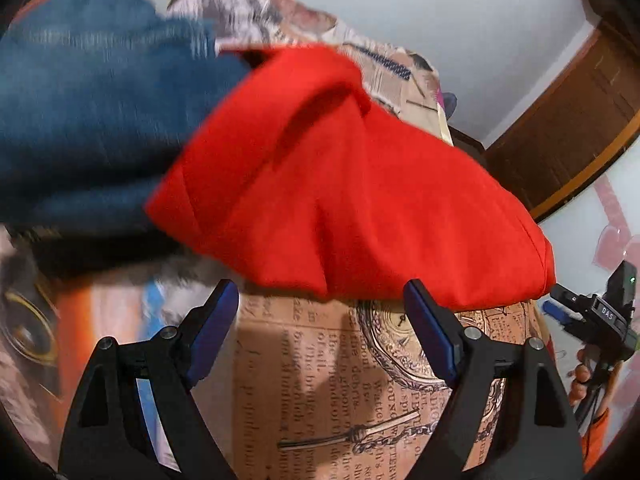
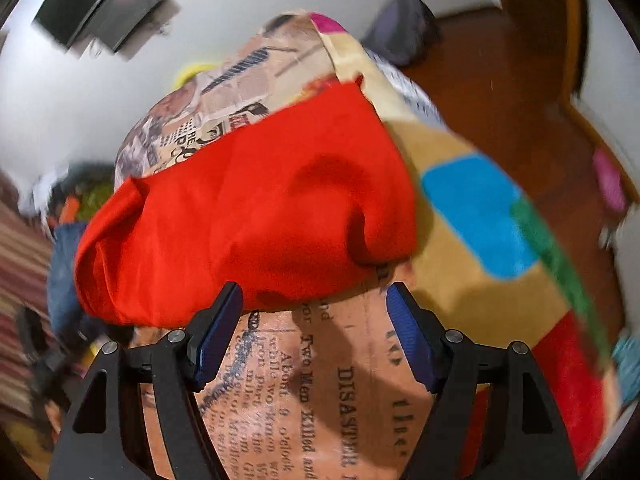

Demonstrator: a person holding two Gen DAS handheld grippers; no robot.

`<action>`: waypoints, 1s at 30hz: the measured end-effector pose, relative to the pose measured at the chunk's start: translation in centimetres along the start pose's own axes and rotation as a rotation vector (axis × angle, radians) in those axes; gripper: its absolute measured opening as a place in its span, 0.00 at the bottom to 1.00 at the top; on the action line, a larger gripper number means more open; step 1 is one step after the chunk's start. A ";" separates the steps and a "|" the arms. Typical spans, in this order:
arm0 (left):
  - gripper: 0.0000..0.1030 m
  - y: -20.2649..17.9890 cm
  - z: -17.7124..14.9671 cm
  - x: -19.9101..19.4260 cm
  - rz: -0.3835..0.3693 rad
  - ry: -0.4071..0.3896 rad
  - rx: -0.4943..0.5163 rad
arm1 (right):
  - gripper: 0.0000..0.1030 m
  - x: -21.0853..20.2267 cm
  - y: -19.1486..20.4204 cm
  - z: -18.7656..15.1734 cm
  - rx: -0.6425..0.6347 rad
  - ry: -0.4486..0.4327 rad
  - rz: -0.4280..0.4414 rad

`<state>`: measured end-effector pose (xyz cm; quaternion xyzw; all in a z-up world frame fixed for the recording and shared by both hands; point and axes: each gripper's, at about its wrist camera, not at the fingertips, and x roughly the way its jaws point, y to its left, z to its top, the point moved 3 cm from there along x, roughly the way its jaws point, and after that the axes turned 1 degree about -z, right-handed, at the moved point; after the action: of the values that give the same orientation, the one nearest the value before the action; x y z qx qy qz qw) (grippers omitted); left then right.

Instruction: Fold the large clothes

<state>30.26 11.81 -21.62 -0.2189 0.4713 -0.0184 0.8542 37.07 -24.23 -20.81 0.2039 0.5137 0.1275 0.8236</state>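
Observation:
A red garment (image 1: 340, 200) lies folded in a loose bundle on a bed covered by a newspaper-print sheet (image 1: 320, 380). My left gripper (image 1: 320, 304) stands open just in front of the garment's near edge, with nothing between its blue pads (image 1: 214, 332). In the right wrist view the same red garment (image 2: 248, 216) fills the middle, and my right gripper (image 2: 316, 300) is open at its near edge, holding nothing. At the far right of the left wrist view, the other gripper (image 1: 592, 312) shows with a hand under it.
Blue denim clothing (image 1: 92, 112) is piled to the left of the red garment. The printed sheet (image 2: 340, 400) has coloured patches (image 2: 476, 216) along its right edge. A wooden floor (image 2: 500, 92) and a wooden door (image 1: 568, 120) lie beyond the bed.

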 end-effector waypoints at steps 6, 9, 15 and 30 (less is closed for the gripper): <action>0.82 2.2 1.3 2.5 -0.086 -0.009 -0.186 | 0.69 2.7 -0.8 1.6 0.207 0.017 0.108; 0.81 3.8 2.2 4.0 -0.135 -0.014 -0.292 | 0.72 3.9 -0.4 2.9 0.237 -0.012 0.107; 0.73 3.9 2.9 5.0 -0.107 -0.073 -0.302 | 0.60 4.4 0.9 4.1 0.163 -0.075 0.063; 0.11 -3.6 -1.4 -3.5 -0.133 -0.103 0.014 | 0.14 -4.0 4.0 2.8 -0.110 -0.175 0.085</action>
<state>27.82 8.89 -18.06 -0.2443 0.4112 -0.0668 0.8757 37.80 -22.89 -14.68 0.1904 0.4231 0.1720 0.8690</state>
